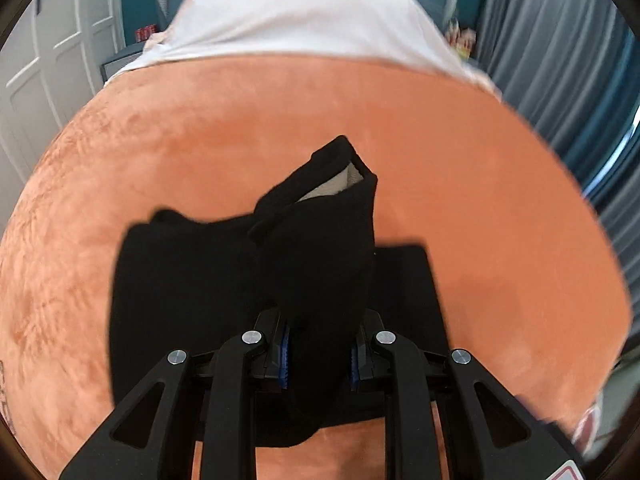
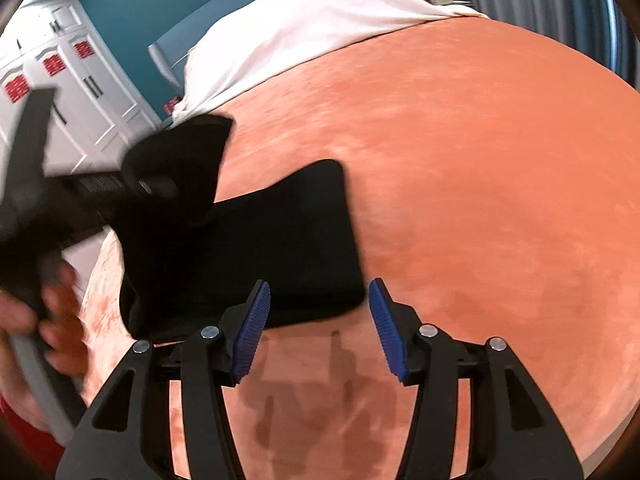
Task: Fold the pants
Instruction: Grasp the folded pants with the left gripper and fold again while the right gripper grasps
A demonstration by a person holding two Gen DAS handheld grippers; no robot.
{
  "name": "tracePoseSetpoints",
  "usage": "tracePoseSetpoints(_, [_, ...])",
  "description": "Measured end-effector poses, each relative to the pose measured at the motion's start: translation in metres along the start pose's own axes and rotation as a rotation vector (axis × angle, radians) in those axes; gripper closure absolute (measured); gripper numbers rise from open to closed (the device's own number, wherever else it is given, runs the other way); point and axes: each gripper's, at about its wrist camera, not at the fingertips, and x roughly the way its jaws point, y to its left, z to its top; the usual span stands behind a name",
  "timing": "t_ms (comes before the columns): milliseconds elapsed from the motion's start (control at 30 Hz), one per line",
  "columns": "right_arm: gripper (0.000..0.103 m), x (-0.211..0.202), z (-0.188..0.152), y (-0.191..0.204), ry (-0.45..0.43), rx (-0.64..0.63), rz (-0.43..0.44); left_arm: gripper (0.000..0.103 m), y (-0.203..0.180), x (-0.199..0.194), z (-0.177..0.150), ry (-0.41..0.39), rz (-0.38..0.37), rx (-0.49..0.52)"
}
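Black pants (image 1: 192,272) lie partly folded on an orange bedspread (image 1: 500,200). My left gripper (image 1: 319,354) is shut on a raised fold of the pants, whose cuff (image 1: 344,176) stands up and shows a pale lining. In the right wrist view the pants (image 2: 280,248) lie flat ahead, with the lifted end (image 2: 188,160) at the left, where the left gripper (image 2: 152,186) and a hand (image 2: 56,312) appear blurred. My right gripper (image 2: 318,332) hangs open just short of the near edge of the pants, nothing between its blue pads (image 2: 250,336).
A white sheet (image 1: 296,16) covers the far end of the bed. White cupboard doors (image 2: 80,92) and a teal wall (image 2: 132,12) stand to the left. Grey curtains (image 1: 560,48) hang at the right. Bare orange bedspread (image 2: 500,200) stretches to the right of the pants.
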Motion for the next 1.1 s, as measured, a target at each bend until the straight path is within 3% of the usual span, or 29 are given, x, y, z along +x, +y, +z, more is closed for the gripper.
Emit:
tracePoseSetpoints(167, [0.053, -0.004, 0.001, -0.029, 0.001, -0.001, -0.028, 0.086, -0.018, 0.032, -0.034, 0.069, 0.076, 0.051])
tracePoseSetpoints(433, [0.053, -0.001, 0.003, -0.036, 0.006, -0.025, -0.027, 0.085, -0.029, 0.042, -0.044, 0.062, 0.149, 0.115])
tracePoseSetpoints(800, [0.053, -0.009, 0.007, -0.029, 0.005, -0.041, -0.041, 0.077, -0.028, 0.011, -0.051, 0.034, 0.157, 0.122])
tracePoseSetpoints(867, [0.05, -0.013, 0.01, -0.025, -0.005, -0.046, -0.04, 0.061, -0.024, -0.009, -0.061, 0.012, 0.087, 0.125])
tracePoseSetpoints(900, [0.04, -0.013, 0.014, -0.022, -0.005, -0.046, -0.035, 0.054, -0.023, -0.019, -0.066, 0.0, 0.048, 0.124])
tracePoseSetpoints(933, [0.036, -0.013, 0.016, -0.02, -0.009, -0.045, -0.03, 0.037, -0.022, -0.026, -0.07, -0.017, 0.029, 0.124])
tracePoseSetpoints(967, [0.035, -0.013, 0.019, -0.017, -0.013, -0.046, -0.023, 0.031, -0.023, -0.038, -0.076, -0.046, 0.023, 0.131])
tracePoseSetpoints(1100, [0.035, 0.0, 0.036, 0.008, 0.009, -0.057, 0.046, 0.031, -0.023, -0.068, -0.095, -0.109, 0.028, 0.201])
